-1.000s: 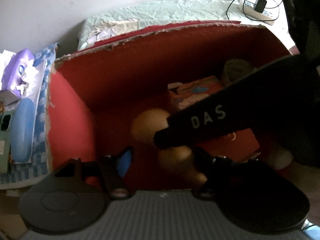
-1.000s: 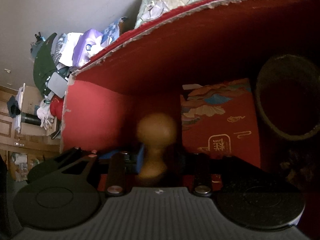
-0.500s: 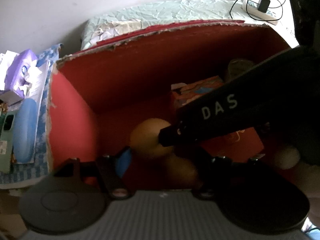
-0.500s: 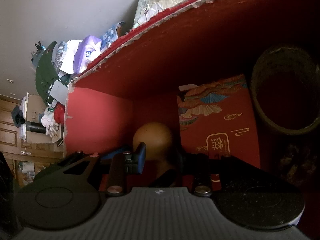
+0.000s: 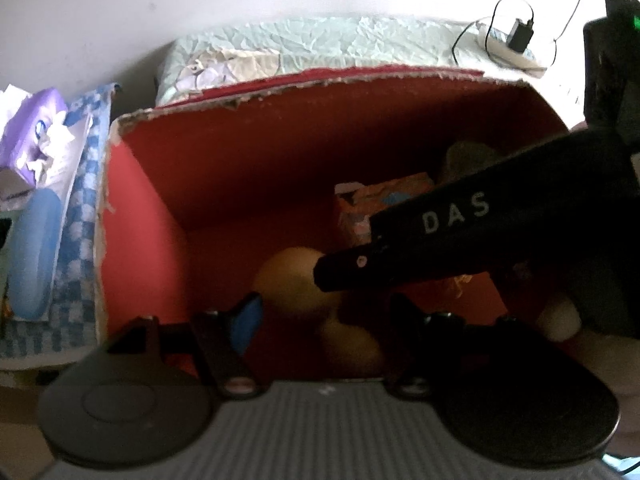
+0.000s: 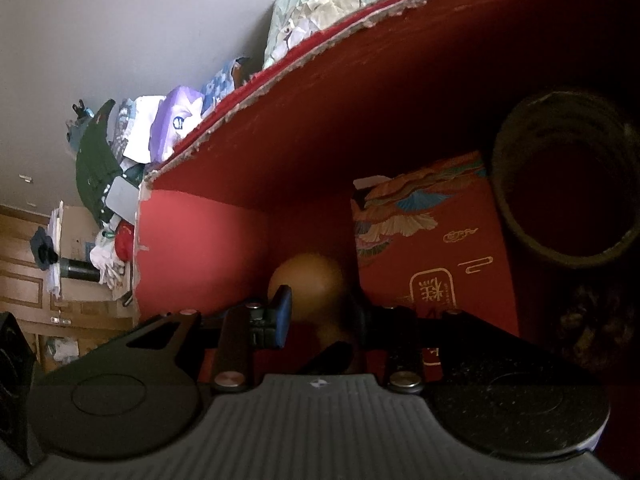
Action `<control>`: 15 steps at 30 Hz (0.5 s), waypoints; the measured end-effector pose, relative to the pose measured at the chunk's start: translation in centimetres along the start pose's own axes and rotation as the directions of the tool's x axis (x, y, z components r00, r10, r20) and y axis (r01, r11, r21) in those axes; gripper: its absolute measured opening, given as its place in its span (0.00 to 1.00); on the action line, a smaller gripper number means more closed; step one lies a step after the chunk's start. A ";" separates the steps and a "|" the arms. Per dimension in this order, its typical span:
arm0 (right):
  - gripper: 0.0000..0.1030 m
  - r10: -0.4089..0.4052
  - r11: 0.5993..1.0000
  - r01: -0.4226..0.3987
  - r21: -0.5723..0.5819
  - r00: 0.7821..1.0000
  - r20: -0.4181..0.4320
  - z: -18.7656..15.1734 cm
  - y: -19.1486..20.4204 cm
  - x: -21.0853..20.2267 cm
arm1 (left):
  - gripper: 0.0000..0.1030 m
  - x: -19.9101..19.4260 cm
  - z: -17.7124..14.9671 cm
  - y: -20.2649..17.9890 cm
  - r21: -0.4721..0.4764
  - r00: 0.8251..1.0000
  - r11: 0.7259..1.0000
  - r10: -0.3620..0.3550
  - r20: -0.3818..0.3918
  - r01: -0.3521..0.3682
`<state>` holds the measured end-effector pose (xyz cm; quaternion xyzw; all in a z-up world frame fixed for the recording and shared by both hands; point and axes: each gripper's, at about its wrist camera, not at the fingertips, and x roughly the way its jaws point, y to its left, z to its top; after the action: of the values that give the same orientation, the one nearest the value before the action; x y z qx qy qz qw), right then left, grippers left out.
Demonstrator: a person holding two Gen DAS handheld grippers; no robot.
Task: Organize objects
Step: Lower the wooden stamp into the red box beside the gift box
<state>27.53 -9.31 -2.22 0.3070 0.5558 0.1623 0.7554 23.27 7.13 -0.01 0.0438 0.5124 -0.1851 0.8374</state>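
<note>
A tan gourd-shaped wooden piece [image 6: 308, 280] stands inside the red cardboard box [image 6: 200, 240], near its left wall. My right gripper [image 6: 322, 314] is shut on the gourd's waist, blue pad on the left side. From the left wrist the same gourd [image 5: 288, 280] shows two bulbs. The black right gripper [image 5: 440, 240] reaches in from the right to its upper bulb. My left gripper [image 5: 326, 316] hangs open over the box [image 5: 140, 220], its fingers well clear of the lower bulb on both sides.
Inside the box a red patterned carton [image 6: 432, 248] lies right of the gourd, with a dark round pot [image 6: 564, 184] beyond it. Left of the box sit a purple tissue pack [image 5: 32, 132] and a blue case [image 5: 34, 252]. A power strip [image 5: 516, 48] lies behind.
The gourd has sunk a little deeper into the box with the right gripper, whose tip has slid left along its upper bulb. The left gripper has barely moved.
</note>
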 end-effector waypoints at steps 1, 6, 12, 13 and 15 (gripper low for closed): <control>0.34 0.008 1.000 -0.008 0.008 1.000 0.006 0.0 -0.2 -0.1 | 0.70 -0.2 -0.1 0.2 -0.014 1.000 1.000 -0.019 0.006 0.019; 0.34 0.043 0.998 -0.044 0.049 0.999 0.027 0.0 -0.8 -0.4 | 0.69 -0.8 -0.1 0.7 -0.044 0.996 0.995 -0.084 0.020 0.085; 0.33 0.070 0.997 -0.073 0.034 0.994 0.080 -0.3 -0.8 -1.1 | 0.68 -2.2 -0.3 0.5 -0.020 0.995 0.997 -0.076 0.061 0.077; 0.33 0.068 0.997 -0.070 0.033 0.994 0.080 -0.3 -0.8 -1.2 | 0.68 -2.5 -0.3 0.5 -0.020 0.994 0.997 -0.078 0.071 0.080; 0.33 0.068 0.997 -0.072 0.039 0.994 0.083 -0.3 -0.9 -1.2 | 0.68 -2.8 -0.3 0.6 -0.022 0.994 0.997 -0.075 0.079 0.077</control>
<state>26.78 -10.62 -1.97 0.3484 0.5166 0.1643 0.7647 22.04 8.53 2.24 0.0067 0.4828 -0.2119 0.8497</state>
